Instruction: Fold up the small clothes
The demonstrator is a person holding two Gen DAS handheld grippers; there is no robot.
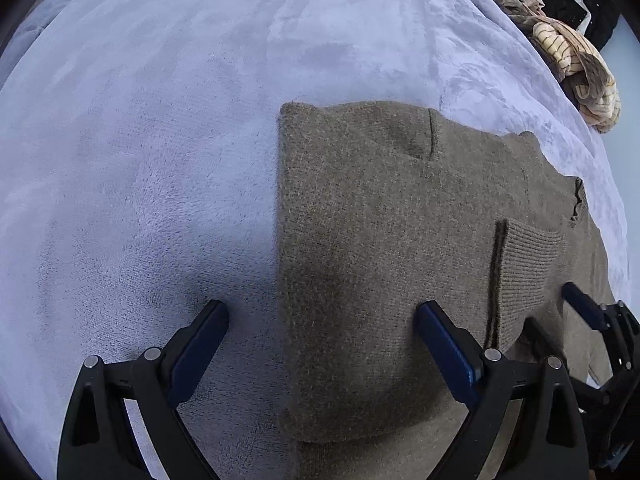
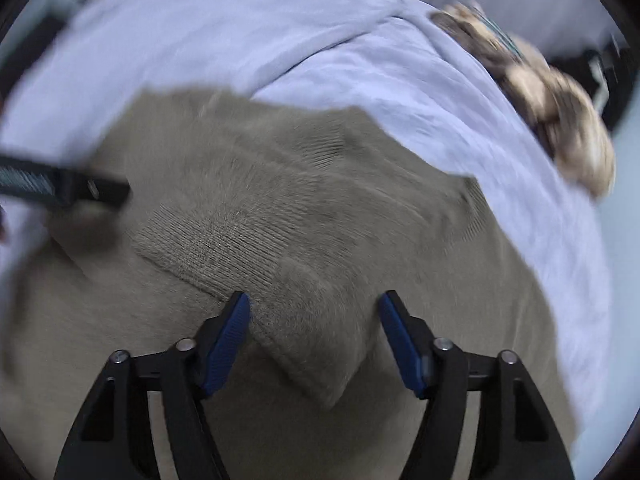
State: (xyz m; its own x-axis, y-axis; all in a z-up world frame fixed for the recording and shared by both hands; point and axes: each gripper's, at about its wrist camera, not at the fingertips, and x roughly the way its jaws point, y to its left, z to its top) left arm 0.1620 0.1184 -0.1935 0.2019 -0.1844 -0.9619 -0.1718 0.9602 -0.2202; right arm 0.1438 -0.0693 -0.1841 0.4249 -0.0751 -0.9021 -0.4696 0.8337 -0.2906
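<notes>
A brown knit sweater lies partly folded on a lavender fleece blanket. Its left fold edge runs straight down the middle of the left wrist view. My left gripper is open and empty, straddling that fold edge just above the cloth. In the right wrist view the sweater fills the middle, with a ribbed sleeve cuff lying between the fingers. My right gripper is open over that cuff; it also shows at the right edge of the left wrist view. The right wrist view is motion-blurred.
A crumpled striped beige garment lies at the blanket's far right edge, also in the right wrist view. A black item sits beyond it. The left gripper's finger reaches in from the left.
</notes>
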